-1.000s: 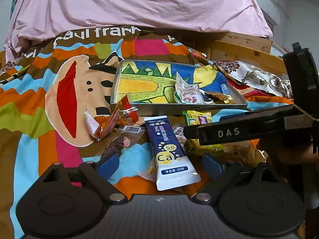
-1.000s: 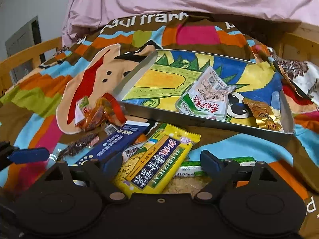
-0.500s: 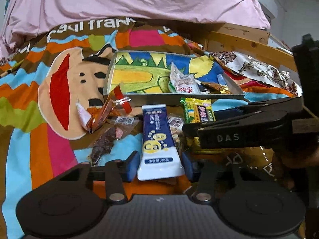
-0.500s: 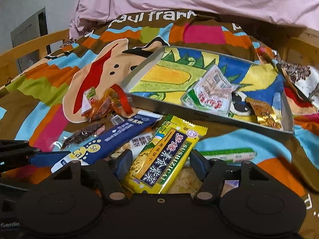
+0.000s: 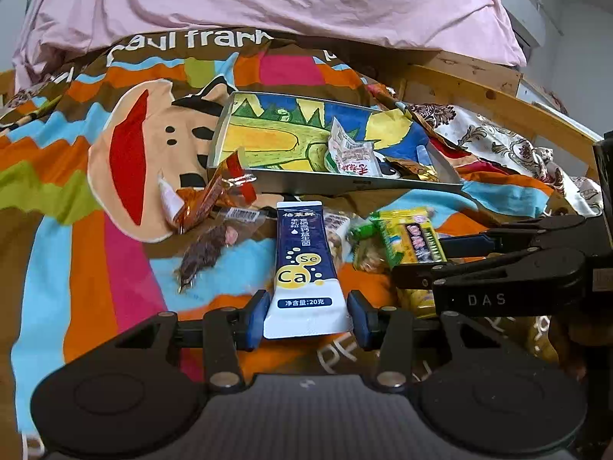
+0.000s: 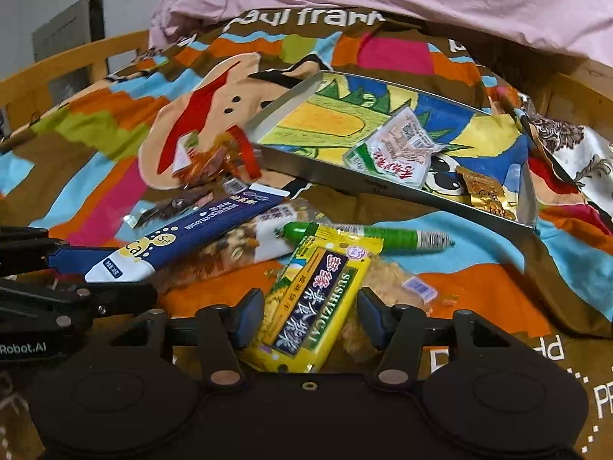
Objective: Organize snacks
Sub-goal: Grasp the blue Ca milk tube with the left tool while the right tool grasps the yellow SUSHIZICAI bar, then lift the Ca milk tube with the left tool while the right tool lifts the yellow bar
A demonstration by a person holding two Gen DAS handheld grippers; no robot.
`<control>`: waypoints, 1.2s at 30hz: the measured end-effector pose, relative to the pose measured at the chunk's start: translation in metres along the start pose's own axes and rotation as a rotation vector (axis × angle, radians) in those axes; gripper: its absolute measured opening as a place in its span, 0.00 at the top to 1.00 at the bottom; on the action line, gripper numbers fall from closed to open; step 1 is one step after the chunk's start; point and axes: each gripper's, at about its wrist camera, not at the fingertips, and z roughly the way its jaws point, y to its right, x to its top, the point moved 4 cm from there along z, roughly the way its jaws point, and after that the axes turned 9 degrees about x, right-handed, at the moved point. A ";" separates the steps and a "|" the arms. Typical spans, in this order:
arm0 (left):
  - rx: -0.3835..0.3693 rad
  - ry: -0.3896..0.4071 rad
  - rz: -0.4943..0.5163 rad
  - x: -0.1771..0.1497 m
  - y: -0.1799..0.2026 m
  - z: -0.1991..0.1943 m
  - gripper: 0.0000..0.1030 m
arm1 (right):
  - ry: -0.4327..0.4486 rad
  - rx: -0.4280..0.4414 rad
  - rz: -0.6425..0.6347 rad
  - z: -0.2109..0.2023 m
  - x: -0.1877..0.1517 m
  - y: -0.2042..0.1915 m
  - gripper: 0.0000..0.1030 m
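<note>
The blue sachet (image 5: 304, 264) lies flat on the bedspread (image 5: 76, 268), its white end between the fingers of my left gripper (image 5: 306, 316), which are closed around its edges. The yellow sushi pack (image 6: 314, 303) sits between my right gripper (image 6: 310, 320) fingers (pads close beside it, though I cannot tell if they press). A green sausage stick (image 6: 387, 234) lies just beyond. Farther back, the painted tray (image 6: 383, 188) holds a white-green packet (image 6: 394, 149) and a gold wrapper (image 6: 484, 193).
</note>
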 end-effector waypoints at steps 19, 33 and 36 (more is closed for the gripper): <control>-0.006 -0.041 -0.090 -0.015 0.000 -0.015 0.32 | 0.015 0.012 -0.037 -0.005 -0.015 -0.012 0.26; 0.040 -0.094 -0.013 -0.019 0.002 0.000 0.55 | -0.057 -0.039 -0.218 0.002 -0.023 -0.027 0.37; 0.043 -0.107 -0.009 -0.022 0.004 -0.005 0.55 | -0.070 -0.050 -0.254 -0.001 -0.025 -0.029 0.36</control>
